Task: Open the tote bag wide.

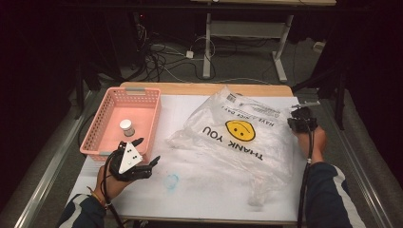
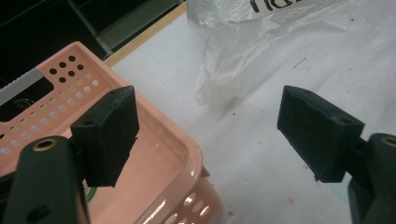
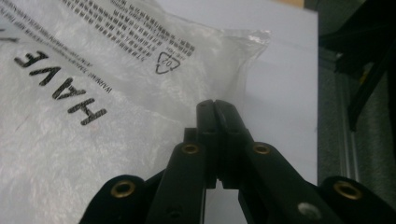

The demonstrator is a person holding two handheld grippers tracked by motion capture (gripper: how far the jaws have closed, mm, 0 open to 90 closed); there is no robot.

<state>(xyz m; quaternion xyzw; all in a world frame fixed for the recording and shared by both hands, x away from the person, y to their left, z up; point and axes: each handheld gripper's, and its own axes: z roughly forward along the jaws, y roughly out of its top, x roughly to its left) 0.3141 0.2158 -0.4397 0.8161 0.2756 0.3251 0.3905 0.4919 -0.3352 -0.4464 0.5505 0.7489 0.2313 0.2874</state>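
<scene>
A clear plastic bag (image 1: 266, 142) printed with a yellow smiley and "THANK YOU" lies crumpled across the middle and right of the white table. My right gripper (image 1: 293, 122) sits at its right edge. In the right gripper view its jaws (image 3: 217, 105) are pressed together at the bag's (image 3: 93, 70) border, and the film appears pinched there. My left gripper (image 1: 148, 150) hovers open over the near right corner of a pink basket (image 1: 135, 90), nothing between its pads (image 2: 112, 135). A small white jar (image 1: 127, 127) stands inside the basket.
The pink basket's corner (image 2: 163, 126) lies under my left jaws, and the bag's (image 2: 243, 51) left end lies beyond it. A faint blue mark (image 1: 172, 180) stains the table near the front. Metal rails (image 1: 366, 175) flank the table; cables (image 1: 157, 57) lie on the floor behind.
</scene>
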